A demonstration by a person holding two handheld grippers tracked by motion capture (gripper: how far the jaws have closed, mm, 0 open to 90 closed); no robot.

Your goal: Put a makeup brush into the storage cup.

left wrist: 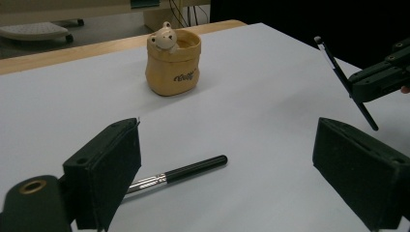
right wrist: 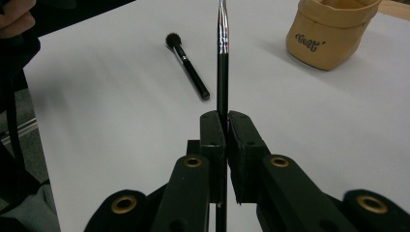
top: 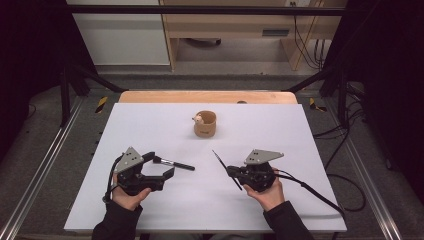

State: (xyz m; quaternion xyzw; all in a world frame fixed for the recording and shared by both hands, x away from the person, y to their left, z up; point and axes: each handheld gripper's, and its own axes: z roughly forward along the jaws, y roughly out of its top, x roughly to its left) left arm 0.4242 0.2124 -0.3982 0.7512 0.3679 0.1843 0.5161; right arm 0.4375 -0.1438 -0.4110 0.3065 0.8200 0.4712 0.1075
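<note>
The right gripper [right wrist: 226, 126] squeezes a thin brush [right wrist: 222, 72]; the left gripper [left wrist: 227, 159] gapes wide (holding nothing), a fat brush [left wrist: 179, 174] between its jaws.

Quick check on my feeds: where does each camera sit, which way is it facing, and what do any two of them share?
High view: above the person's side, looking forward and down on the white table; forearms, both hands, left gripper and right gripper show.
Left gripper view: rides the left gripper, facing the tan pot; its open jaws show.
Right gripper view: rides the right gripper, looking along the thin brush it clamps.
Shared: both gripper views catch the pot and the lying brush.
</note>
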